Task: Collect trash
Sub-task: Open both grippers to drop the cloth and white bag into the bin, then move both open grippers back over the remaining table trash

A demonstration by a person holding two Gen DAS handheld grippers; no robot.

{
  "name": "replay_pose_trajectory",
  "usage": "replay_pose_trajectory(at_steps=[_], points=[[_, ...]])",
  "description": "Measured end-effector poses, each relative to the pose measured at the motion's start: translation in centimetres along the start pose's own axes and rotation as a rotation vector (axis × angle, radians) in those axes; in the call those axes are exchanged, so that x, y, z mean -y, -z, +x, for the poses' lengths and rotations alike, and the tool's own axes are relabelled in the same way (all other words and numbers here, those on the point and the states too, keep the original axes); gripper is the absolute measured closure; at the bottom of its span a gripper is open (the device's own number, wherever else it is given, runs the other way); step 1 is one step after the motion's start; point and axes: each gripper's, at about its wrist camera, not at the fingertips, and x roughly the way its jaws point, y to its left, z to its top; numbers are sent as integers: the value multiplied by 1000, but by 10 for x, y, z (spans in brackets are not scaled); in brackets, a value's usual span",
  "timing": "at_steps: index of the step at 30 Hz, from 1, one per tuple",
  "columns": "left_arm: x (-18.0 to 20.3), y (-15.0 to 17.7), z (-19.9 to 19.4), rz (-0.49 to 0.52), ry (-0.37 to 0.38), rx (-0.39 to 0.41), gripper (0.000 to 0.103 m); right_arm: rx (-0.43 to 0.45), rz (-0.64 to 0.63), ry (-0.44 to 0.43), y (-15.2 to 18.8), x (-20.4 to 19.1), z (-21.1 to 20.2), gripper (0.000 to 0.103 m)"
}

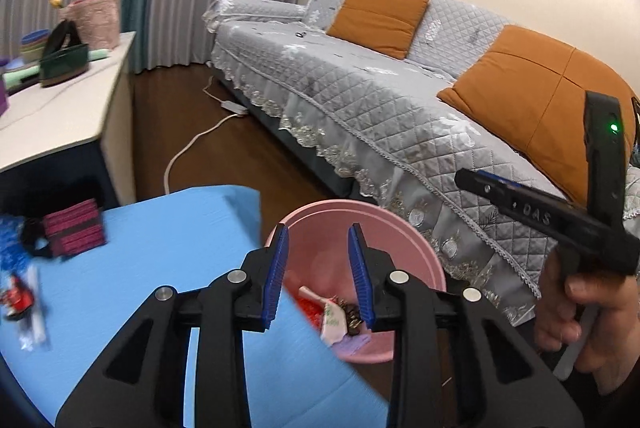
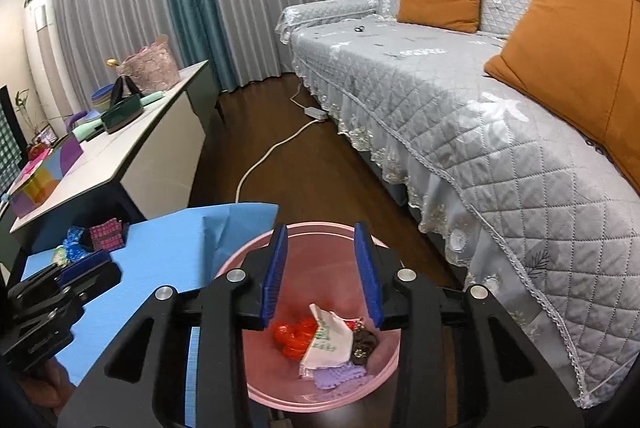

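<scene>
A pink bin [image 1: 416,248] [image 2: 384,360] stands on the floor beside the blue-covered table [image 1: 160,268] [image 2: 168,260]. In it lie a red wrapper [image 2: 294,340], a white wrapper [image 2: 328,342], a dark piece [image 2: 362,344] and a purple piece [image 2: 340,374]. My right gripper [image 2: 320,228] hangs open over the bin with nothing between its pads. My left gripper [image 1: 318,230] is open and empty at the table's edge, by the bin's rim. On the table lie a magenta wrapper [image 1: 74,228] [image 2: 106,236], a blue wrapper [image 2: 74,236] and a red-and-white packet [image 1: 20,302].
A sofa [image 1: 380,99] [image 2: 460,99] with a grey quilted cover and orange cushions [image 1: 380,15] runs along the right. A white cable [image 1: 192,143] [image 2: 264,159] lies on the wooden floor. A white sideboard [image 1: 60,107] [image 2: 132,147] carries bags and boxes. A hand [image 1: 580,308] holds the right gripper's black frame [image 1: 560,220].
</scene>
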Motion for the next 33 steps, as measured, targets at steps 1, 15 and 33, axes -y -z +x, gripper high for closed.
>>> replay_pose_trajectory(at_steps=[1, 15, 33], points=[[-6, 3, -10, -4, -10, 5, 73, 0, -5, -9, 0, -6, -1, 67], [-126, 32, -133, -117, -245, 107, 74, 32, -135, -157, 11, -112, -20, 67], [-266, 86, -141, -473, -490, 136, 79, 7, -207, -322, 34, -207, 42, 68]])
